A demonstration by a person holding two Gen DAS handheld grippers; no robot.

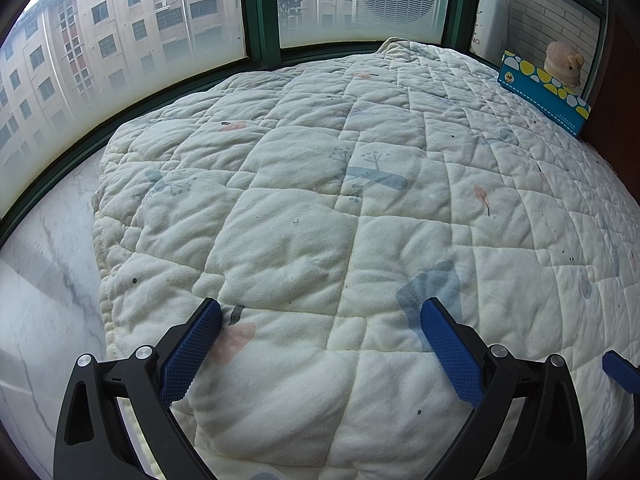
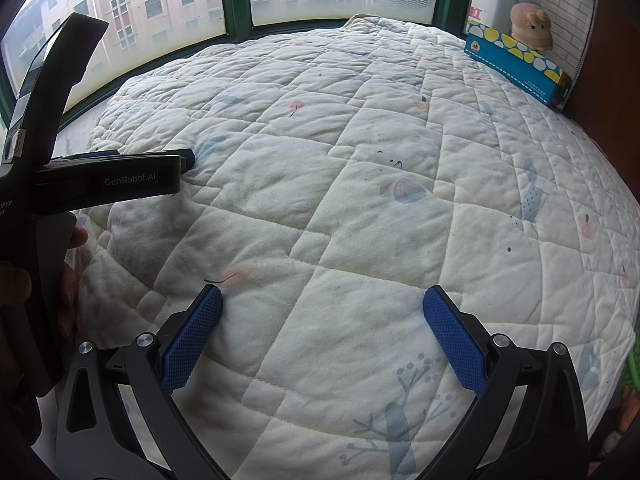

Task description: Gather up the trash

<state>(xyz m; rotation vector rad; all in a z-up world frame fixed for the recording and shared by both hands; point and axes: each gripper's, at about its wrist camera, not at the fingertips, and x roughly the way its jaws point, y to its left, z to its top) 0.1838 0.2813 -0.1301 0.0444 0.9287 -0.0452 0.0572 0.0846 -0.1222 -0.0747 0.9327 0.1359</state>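
A cream quilted blanket (image 1: 304, 208) with faint printed shapes covers the window ledge; it also fills the right wrist view (image 2: 340, 208). No distinct piece of trash shows on it, only small dark specks and a thin dark thread (image 2: 218, 280) near my right gripper's left finger. My left gripper (image 1: 320, 312) is open and empty, just above the blanket. My right gripper (image 2: 322, 300) is open and empty over the blanket. The left gripper's body (image 2: 108, 180) shows at the left of the right wrist view, held by a hand.
A blue tissue box with yellow and white spots (image 1: 544, 92) stands at the far right corner, also in the right wrist view (image 2: 516, 68). A pink plush toy (image 1: 564, 64) sits behind it. Green-framed windows (image 1: 256, 12) run along the back. Bare marble ledge (image 1: 48, 288) lies left of the blanket.
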